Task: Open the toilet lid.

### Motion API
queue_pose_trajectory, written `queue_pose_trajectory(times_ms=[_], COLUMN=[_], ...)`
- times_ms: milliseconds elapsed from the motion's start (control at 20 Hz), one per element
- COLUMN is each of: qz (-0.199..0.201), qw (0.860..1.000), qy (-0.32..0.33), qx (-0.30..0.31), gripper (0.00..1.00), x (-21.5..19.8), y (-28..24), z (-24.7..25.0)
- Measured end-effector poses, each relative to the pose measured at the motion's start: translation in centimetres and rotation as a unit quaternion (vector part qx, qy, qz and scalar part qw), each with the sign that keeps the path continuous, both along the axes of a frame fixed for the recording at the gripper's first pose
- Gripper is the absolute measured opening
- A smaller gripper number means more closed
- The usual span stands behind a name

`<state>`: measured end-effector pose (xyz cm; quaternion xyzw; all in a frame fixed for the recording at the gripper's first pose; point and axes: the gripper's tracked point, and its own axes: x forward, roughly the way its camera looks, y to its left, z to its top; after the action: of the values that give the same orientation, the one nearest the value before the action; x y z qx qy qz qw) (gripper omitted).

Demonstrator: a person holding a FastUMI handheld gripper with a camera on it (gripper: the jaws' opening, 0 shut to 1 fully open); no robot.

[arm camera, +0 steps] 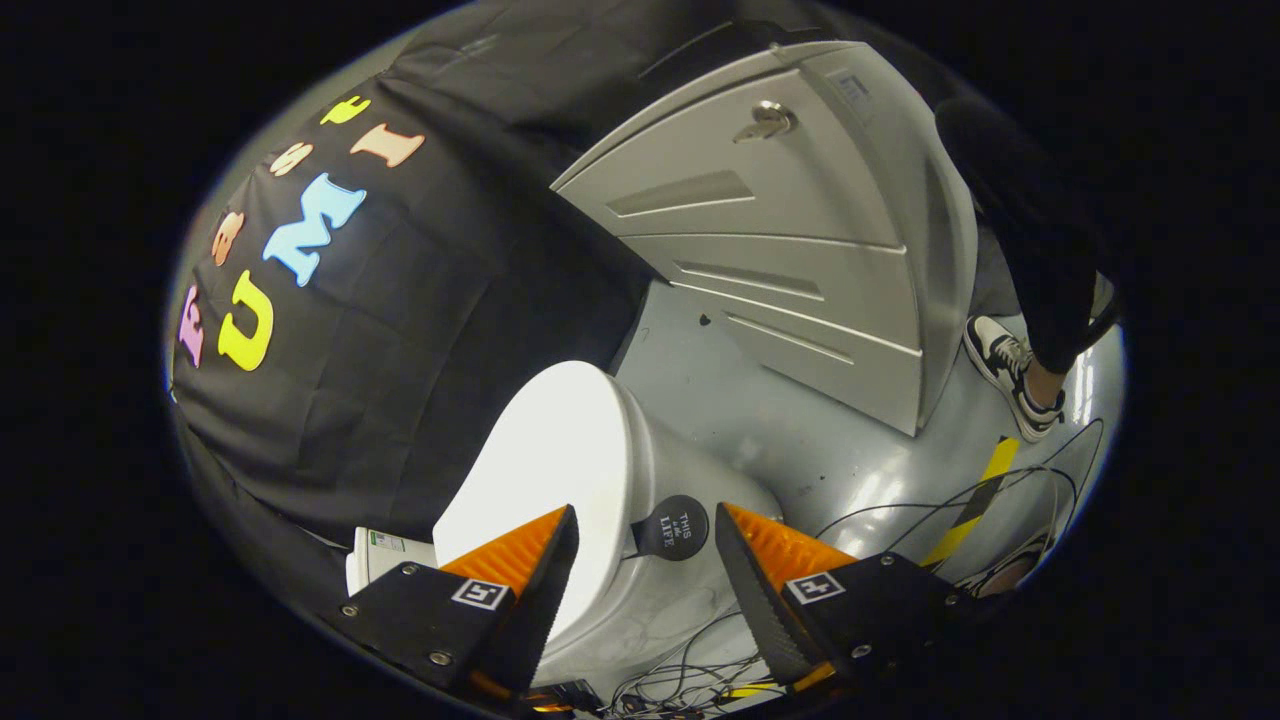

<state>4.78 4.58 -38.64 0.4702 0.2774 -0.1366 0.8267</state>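
2 fingers: my gripper [645, 575] is spread wide, gripping nothing.
Lid: I see the glossy white oval plastic toilet lid [560, 470] closed, just ahead of them.
Handle: a round black knob [674, 527] at the lid's edge sits between the tips.
Beyond: a grey metal cabinet [790, 230].
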Motion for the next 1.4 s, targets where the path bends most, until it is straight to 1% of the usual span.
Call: queue_pose_trajectory(times_ms=[250,400,500,550,700,800,900,1300,1350,1400], qz=[0.000,-0.008,-0.016,-0.022,-0.047,-0.047,-0.046,-0.038,-0.035,-0.029], qw=[1.000,0.999,0.998,0.998,0.995,0.994,0.995,0.998,0.999,0.999], qy=[0.012,0.012,0.013,0.015,0.002,-0.004,-0.003,-0.008,-0.007,-0.002], qx=[0.019,0.047,0.057,0.065,0.090,0.098,0.094,0.049,0.037,0.026], gripper=[0.78,0.77,0.70,0.61,0.44,0.29,0.20,0.09,0.04,0.02], x=[0.5,1.0,1.0,1.0,1.2,1.3,1.4,1.4,1.4,1.3], y=[0.5,0.7,0.5,0.3,-0.2,-0.1,-0.2,-0.5,-0.6,-0.5], z=[-1.7,-2.4,-3.0,-3.4,-3.6,-3.6,-3.7,-2.7,-2.6,-2.5])
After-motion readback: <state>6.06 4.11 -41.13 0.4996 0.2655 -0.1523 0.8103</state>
